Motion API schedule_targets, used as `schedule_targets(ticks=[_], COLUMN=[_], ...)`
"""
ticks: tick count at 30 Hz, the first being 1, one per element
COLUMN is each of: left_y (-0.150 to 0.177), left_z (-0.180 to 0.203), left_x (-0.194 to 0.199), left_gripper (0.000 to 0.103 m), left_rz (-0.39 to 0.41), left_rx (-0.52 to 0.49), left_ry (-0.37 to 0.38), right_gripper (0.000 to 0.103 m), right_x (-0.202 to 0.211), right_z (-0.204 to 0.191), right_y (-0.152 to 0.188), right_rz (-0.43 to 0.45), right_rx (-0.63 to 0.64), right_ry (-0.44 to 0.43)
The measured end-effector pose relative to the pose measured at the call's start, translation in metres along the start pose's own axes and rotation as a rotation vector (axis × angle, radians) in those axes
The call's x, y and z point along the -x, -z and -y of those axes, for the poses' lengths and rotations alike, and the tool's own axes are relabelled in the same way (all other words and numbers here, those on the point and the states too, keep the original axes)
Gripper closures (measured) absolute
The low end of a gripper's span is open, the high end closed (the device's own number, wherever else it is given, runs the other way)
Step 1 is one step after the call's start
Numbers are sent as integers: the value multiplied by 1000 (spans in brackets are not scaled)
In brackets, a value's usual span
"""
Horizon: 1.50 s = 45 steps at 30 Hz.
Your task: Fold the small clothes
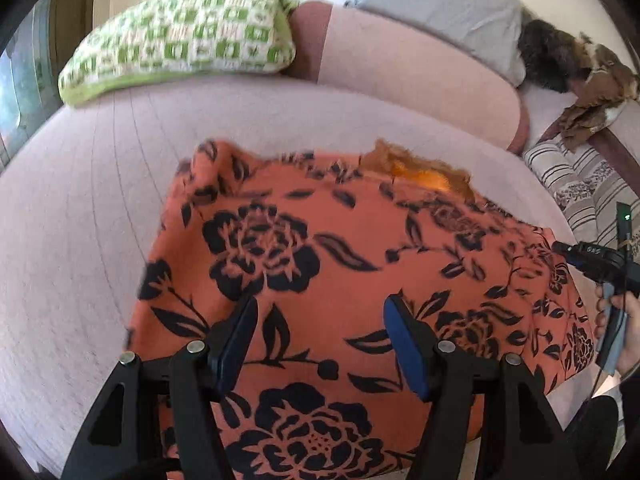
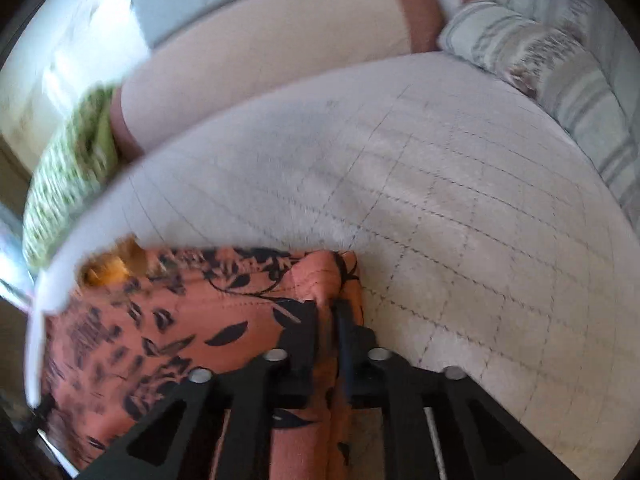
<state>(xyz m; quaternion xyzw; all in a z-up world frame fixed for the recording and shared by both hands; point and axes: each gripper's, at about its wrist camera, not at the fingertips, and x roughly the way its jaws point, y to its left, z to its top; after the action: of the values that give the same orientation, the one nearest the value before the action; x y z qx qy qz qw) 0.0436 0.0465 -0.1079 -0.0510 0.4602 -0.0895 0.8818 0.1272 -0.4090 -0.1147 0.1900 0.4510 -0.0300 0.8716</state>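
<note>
An orange garment (image 1: 340,248) with a black flower print lies spread on a pale quilted cover (image 1: 80,208). My left gripper (image 1: 322,320) hovers over the garment's near part, open, its blue-padded fingers (image 1: 404,344) wide apart with nothing pinched between them. In the right wrist view the garment (image 2: 180,340) fills the lower left. My right gripper (image 2: 327,306) is shut on a raised fold at the garment's right edge, where orange cloth bulges between the narrow jaws. The right gripper (image 1: 592,260) also shows at the right edge of the left wrist view, held by a hand (image 1: 632,320).
A green-and-white checked cushion (image 1: 180,36) lies at the back left, a long pink bolster (image 1: 400,72) behind the cover, a grey pillow (image 1: 440,8) beyond it. A striped cushion (image 1: 580,184) and brown crumpled fabric (image 1: 592,80) sit at the right. The quilted cover (image 2: 480,220) stretches right of the garment.
</note>
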Motion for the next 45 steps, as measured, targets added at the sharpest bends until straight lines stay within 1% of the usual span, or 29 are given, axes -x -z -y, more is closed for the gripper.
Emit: schedule_targets(ticks=[2,4,5,6,8,11,13,14,16,17,20,22,23,25,26,30,31,32,33,34,36,37,38,39,40,42,43,44,45], left_y=[1,4,7,7,8,3,2,2,4,4,7,9,10,9,7,0,-3,-5,-7,-9,-12,-12,-12,-12,-11,-9,-8,-8,-8], left_z=[-2,-8,-9,-7,-4,-6,-9,-8,-5,-4,-6,-7,-7,-8,-9,-4,-1,1,2,3,5,6,6,7,7,6,6,6,8], left_x=[-4,-19,-24,-23,-22,-19,-10,-6,-2,-3,8,12,12,9,8,5,2,-2,-6,-10,-19,-23,-28,-34,-38,-42,-42,-45,-46], left_gripper=[36,36,36,36,35,35,35,35,35,35,35,35,35,35,35,35,35,35,35,35,35,35,35,35,35,35,33,32,32], left_rz=[-14,-69,-68,-42,-44,-63,-48,-42,-37,-39,-21,-16,-20,-29,-30,-22,-21,-22,-26,-30,-38,-42,-50,-62,-67,-54,-47,-44,-46], left_rx=[-21,-24,-42,-69,-91,-39,-11,-12,-26,-29,-10,-12,-16,-24,-19,-32,-47,-57,-61,-60,-59,-62,-68,-76,-83,-98,-102,-111,-122], left_ry=[-10,-23,-27,-35,-48,-31,-11,-8,-11,-13,-6,-5,-5,-11,-9,7,6,5,4,4,0,-1,-4,-12,-22,-26,-24,-27,-35], right_gripper=[66,53,45,44,44,44,44,46,79,95,97,96,96,92,87,63,55,33,29,29,29,31,45,98,99,100,100,99,98], right_x=[27,49,59,66,80,85,80,77,70,69,67,57,59,68,71,94,95,92,85,73,43,23,3,-12,-22,-17,-21,-30,-31], right_z=[-3,-11,-17,-21,-24,-10,-1,1,1,0,6,20,20,16,15,6,3,-2,-8,-12,-16,-14,-14,-12,-11,-5,7,20,27], right_y=[1,5,9,16,34,67,83,90,97,99,109,120,121,115,109,81,74,64,52,40,21,10,3,0,-1,-5,-4,0,2], right_rz=[68,91,83,64,28,-34,-87,-105,-152,-169,-162,-204,-191,-197,-194,-88,-69,-55,-32,-15,-45,-82,-116,-168,-199,-138,-130,-145,-137], right_rx=[1,-22,-23,-3,54,24,19,18,30,30,25,-22,-12,-1,-10,7,22,45,74,95,91,75,65,64,59,45,-5,-64,-106], right_ry=[-6,-64,-105,-125,-90,-24,-33,-37,-59,-48,20,5,3,-10,-15,-17,-12,-10,-11,-13,-27,-32,-47,-62,-62,-39,-26,-38,-76])
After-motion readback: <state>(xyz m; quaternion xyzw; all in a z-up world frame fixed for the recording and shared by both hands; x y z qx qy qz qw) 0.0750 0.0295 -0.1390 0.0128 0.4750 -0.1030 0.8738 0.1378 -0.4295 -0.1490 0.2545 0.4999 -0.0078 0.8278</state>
